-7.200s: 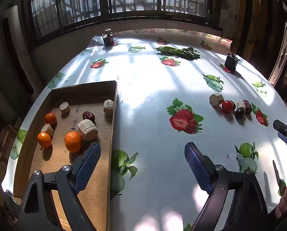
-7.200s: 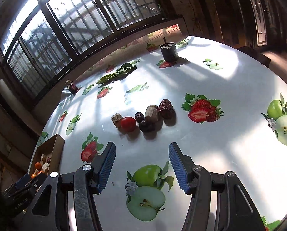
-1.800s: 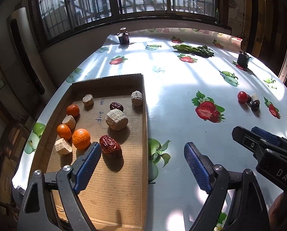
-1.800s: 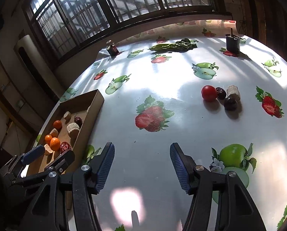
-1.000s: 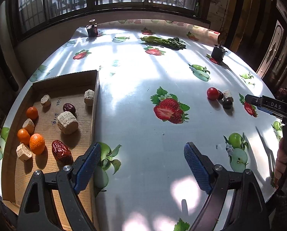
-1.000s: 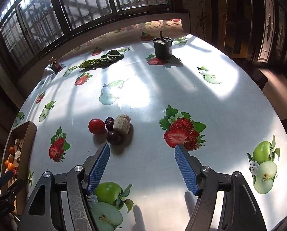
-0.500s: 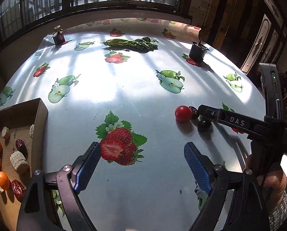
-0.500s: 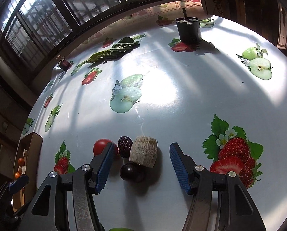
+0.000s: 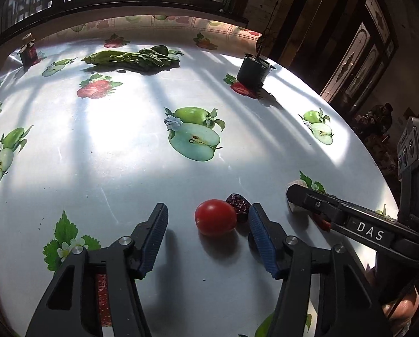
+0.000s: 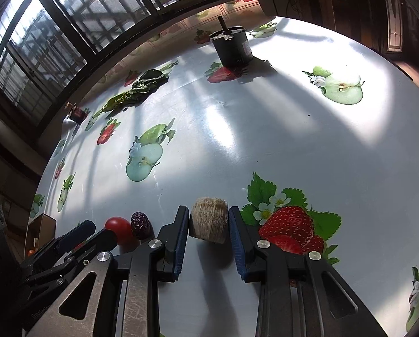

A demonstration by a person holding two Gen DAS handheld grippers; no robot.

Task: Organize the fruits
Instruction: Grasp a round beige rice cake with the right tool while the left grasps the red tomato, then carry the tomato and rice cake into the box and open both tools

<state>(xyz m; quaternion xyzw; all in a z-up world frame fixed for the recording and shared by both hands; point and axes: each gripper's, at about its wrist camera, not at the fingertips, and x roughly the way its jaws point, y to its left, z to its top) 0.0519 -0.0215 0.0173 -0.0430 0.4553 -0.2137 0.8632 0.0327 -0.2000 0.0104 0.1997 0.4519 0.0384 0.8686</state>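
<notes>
1. The left hand-held gripper (image 9: 208,226) is closing around a red tomato (image 9: 215,221) on the worktop (image 9: 125,151), pads not yet touching.
2. The right hand-held gripper (image 10: 208,229) is closing on a pale ridged fruit piece (image 10: 208,219) directly between its pads, apparently touching both.

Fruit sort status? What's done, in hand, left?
Done: some fruit sits in the cardboard box. In hand: right gripper closing on the tan ridged piece, pads touching it; left gripper closing around the red tomato, pads not touching. Left: the wrinkled date.
</notes>
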